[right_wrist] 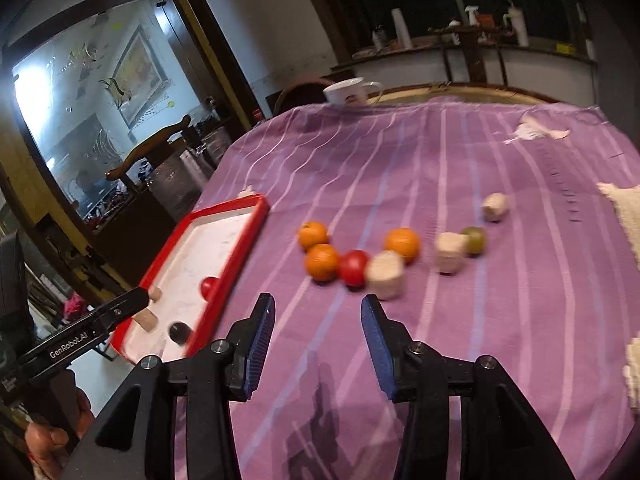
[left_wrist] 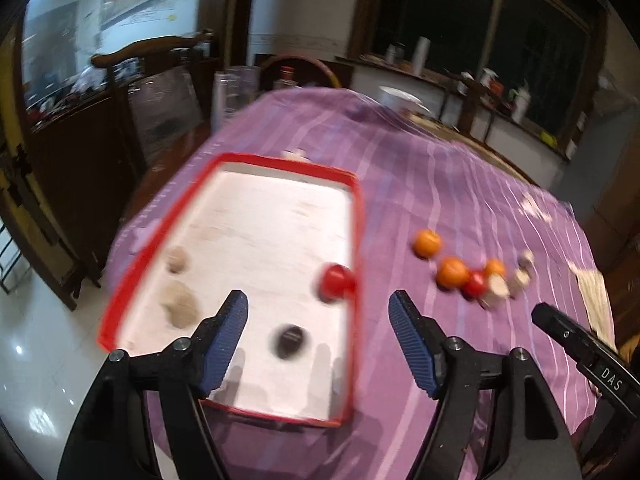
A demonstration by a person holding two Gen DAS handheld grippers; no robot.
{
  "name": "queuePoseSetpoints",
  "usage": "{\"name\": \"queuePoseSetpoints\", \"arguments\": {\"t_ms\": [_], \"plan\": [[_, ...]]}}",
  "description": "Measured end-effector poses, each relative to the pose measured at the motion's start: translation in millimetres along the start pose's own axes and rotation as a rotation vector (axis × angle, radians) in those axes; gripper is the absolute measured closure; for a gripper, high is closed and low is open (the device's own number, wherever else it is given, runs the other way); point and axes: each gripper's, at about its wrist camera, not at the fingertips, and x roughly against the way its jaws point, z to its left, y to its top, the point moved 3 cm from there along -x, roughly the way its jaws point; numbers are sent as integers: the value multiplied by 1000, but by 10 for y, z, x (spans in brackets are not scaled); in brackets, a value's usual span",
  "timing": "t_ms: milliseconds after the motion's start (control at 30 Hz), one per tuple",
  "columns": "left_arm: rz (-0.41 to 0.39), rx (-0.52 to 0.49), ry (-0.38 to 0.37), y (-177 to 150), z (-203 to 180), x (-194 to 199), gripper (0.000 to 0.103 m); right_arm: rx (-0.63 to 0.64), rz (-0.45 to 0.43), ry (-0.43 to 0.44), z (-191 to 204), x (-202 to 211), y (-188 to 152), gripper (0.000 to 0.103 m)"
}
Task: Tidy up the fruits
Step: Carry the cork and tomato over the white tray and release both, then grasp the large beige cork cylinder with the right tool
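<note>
A red-rimmed white tray (left_wrist: 358, 216) (right_wrist: 236, 256) lies on the purple striped cloth. In it sit a red fruit (left_wrist: 335, 282) (right_wrist: 209, 286), a dark round fruit (left_wrist: 289, 340) (right_wrist: 179, 332) and beige lumps (left_wrist: 181, 304). My left gripper (left_wrist: 318, 316) hangs open over the tray's near end, nothing between its fingers. Right of the tray lie three oranges (right_wrist: 402, 244) (right_wrist: 321, 262) (right_wrist: 313, 234), a red tomato (right_wrist: 353, 267), a green fruit (right_wrist: 475, 239) and beige pieces (right_wrist: 386, 274). My right gripper (right_wrist: 318, 316) is open just short of them, empty.
A white cup (right_wrist: 347, 92) stands at the table's far edge. A woven cream mat (right_wrist: 626, 216) lies at the right edge. A wooden chair back (left_wrist: 148, 50) and cabinets stand left of the table. A person's hand (right_wrist: 48, 440) holds the left gripper.
</note>
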Motion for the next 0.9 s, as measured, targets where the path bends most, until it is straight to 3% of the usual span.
{"name": "queuePoseSetpoints", "arguments": {"t_ms": [233,467,900], "plan": [[37,-71,1,-104,-619,-40,29,19,-75,-85,-482,415,-72,51],[62,-187,10,-228,-1098,-117,29,-57,-76,-112,-911,523,-148,49],[43,-299,117,-336,-1179,-216,29,-47,5,-82,-818,311,-216,48]]}}
